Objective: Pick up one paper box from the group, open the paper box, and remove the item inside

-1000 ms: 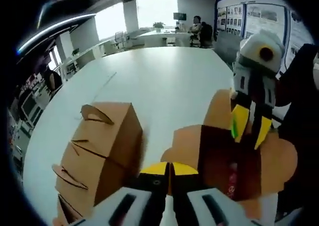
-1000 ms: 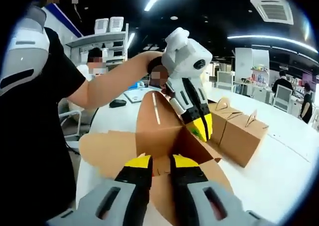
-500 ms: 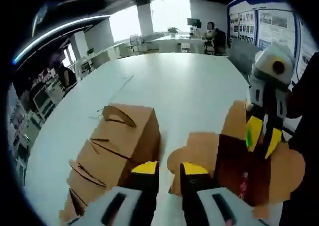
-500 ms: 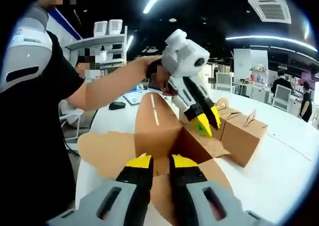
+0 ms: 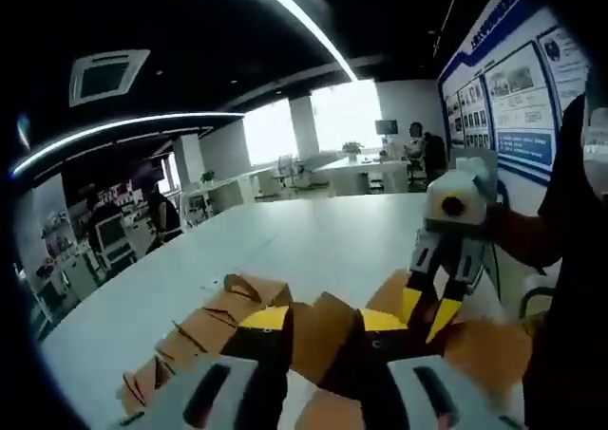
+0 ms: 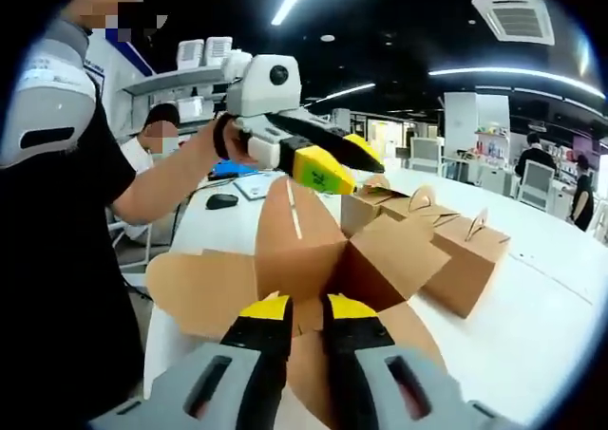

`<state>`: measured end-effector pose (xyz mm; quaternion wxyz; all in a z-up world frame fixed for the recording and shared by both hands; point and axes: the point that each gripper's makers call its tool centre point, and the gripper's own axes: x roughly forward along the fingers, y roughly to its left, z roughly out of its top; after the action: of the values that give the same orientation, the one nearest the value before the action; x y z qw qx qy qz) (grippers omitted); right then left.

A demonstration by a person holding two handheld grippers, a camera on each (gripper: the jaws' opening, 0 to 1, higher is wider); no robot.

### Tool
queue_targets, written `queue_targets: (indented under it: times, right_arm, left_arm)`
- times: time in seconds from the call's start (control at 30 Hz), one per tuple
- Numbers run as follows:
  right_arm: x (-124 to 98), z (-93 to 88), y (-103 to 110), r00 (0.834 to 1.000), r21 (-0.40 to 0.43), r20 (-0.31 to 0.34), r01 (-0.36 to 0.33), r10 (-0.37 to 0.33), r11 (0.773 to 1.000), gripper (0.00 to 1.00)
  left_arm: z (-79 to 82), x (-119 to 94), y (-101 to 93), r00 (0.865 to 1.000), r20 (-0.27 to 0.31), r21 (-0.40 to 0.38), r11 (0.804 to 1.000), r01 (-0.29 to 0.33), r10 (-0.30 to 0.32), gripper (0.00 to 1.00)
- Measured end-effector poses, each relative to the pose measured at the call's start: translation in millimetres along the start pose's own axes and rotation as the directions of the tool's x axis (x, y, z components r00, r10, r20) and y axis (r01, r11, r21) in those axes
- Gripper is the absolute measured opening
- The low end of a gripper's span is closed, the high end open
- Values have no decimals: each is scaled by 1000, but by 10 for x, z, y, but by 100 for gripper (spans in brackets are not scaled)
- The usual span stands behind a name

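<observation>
White table [image 6: 532, 307] carries closed boxes [image 6: 446, 245] at right; the opened box [image 6: 313, 250] sits center, its near flap pinched by the right gripper [image 6: 302, 308]. Left gripper [image 6: 328, 169] hovers, jaws parted, empty. Next, likely reaching inside for the item.

A long white table [image 5: 313, 245] carried everything. Directly ahead of the right gripper [image 6: 302, 306] sat an opened brown paper box [image 6: 313, 250], flaps spread. Just beyond and right of it stood a row of closed brown paper boxes [image 6: 446, 245] with arched handles. A small dark object [image 6: 222, 199] lay farther left.
</observation>
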<state>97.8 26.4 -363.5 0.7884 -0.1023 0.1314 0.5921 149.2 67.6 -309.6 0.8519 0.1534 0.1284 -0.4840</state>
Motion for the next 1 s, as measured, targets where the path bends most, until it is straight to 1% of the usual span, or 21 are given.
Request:
queue_targets:
  times: [0.03,0.1,0.17,0.2,0.27,0.3,0.37,0.4,0.43,0.47,0.57,0.63,0.7,0.83,0.87,0.93,1.0]
  right_arm:
    - [-2,-2,-2,1000,1,-1,2,-2,1000,15]
    - [-4,-4,-2,1000,0,-3,8,-8,1000,15]
    - [-8,-7,-2,1000,-1,-7,12,-12,1000,15]
    - [-9,-8,-2,1000,-1,-8,13,-13,1000,15]
    - [-13,-10,0,1000,1,-6,13,-13,1000,15]
    - [-14,-10,-1,1000,3,-4,12,-12,1000,14]
    - [-11,-8,-11,1000,6,5,16,-16,1000,12]
    - [-12,-8,-29,1000,16,10,22,-23,1000,11]
    - [-16,-8,-37,1000,18,11,24,-24,1000,11]
    - [-20,-9,-44,1000,18,12,26,-26,999,10]
    - [-17,-3,-52,1000,20,14,27,-28,999,10]
    - [-14,2,-61,999,17,11,34,-35,999,10]
    - [-8,7,-64,999,13,9,41,-41,999,10]
    - [-3,15,-80,998,17,28,53,-53,998,10]
    - [-5,19,-84,998,25,39,55,-56,998,10]
    - [-22,16,-99,997,31,44,56,-57,998,10]
    - [-17,19,-95,998,14,37,56,-56,998,11]
  left_arm:
    - [-67,-7,-45,1000,-9,-12,1000,6,-6,27]
    - [-214,-10,-162,999,-39,-72,997,34,-36,24]
    - [-272,1,-193,999,-39,-71,997,34,-37,25]
    - [-358,7,-224,998,-46,-79,996,30,-34,25]
    - [-460,3,-201,998,-55,-105,994,5,-11,27]
    - [-500,-2,-183,999,-52,-134,991,-10,3,27]
    - [-555,8,-167,999,-23,-214,976,-28,23,27]
    - [-612,15,-169,999,-24,-238,971,-39,34,27]
    - [-564,18,-161,998,41,-197,980,-43,52,27]
    - [-591,11,-187,997,50,-215,975,-49,61,28]
    - [-600,10,-191,992,85,-228,971,-73,95,28]
    - [-594,7,-201,990,90,-231,969,-84,108,28]
    - [-598,-10,-218,986,103,-223,969,-109,134,28]
    - [-586,-24,-221,976,129,-254,957,-138,175,27]
    - [-594,-35,-186,975,130,-254,957,-143,181,27]
    - [-591,-43,-184,973,128,-240,958,-160,194,27]
    - [-580,-40,-189,972,122,-226,959,-172,203,26]
